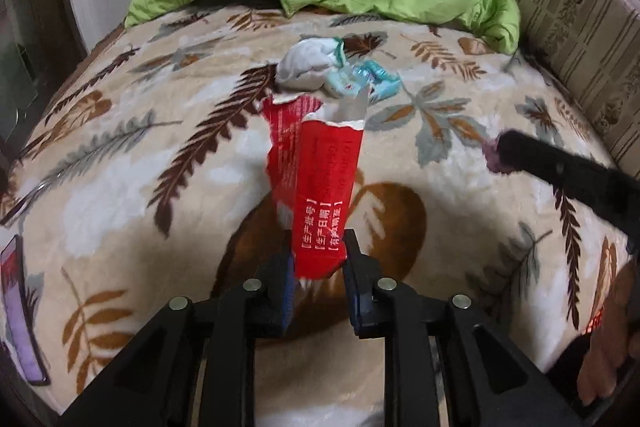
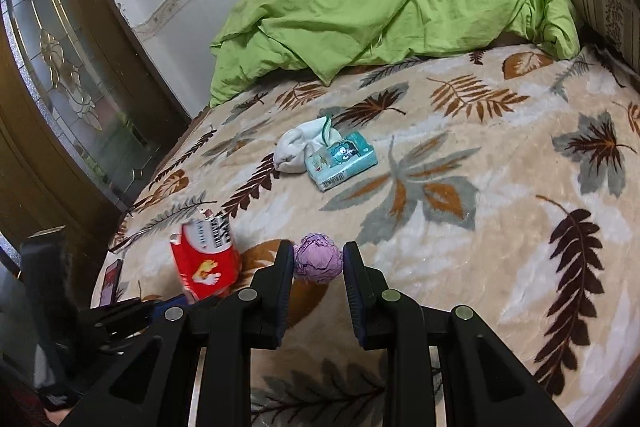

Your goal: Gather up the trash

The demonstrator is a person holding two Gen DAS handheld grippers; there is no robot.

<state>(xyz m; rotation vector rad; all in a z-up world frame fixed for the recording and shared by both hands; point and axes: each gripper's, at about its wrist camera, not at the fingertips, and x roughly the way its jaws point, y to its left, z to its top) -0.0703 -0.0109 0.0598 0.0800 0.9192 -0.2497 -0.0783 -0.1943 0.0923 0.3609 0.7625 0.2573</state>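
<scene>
The torn red wrapper (image 1: 316, 195) stands up from the left hand-held gripper (image 1: 318, 259), whose jaws are clamped on its lower end; it hangs above the bed (image 1: 120, 163). It looks like thin foil-lined film: light, limp and crinkly, so a pinch near a folded edge should hold better than one on the ragged top. The purple paper ball (image 2: 318, 258) sits pinched between the jaws of the right hand-held gripper (image 2: 318, 261); crumpled and springy, it should take a squeeze across its middle. Further up the bed lie a white sock (image 2: 298, 147) touching a teal tissue pack (image 2: 342, 161), the pack probably soft and slightly slippery. A green quilt (image 2: 380, 15) is heaped beyond.
</scene>
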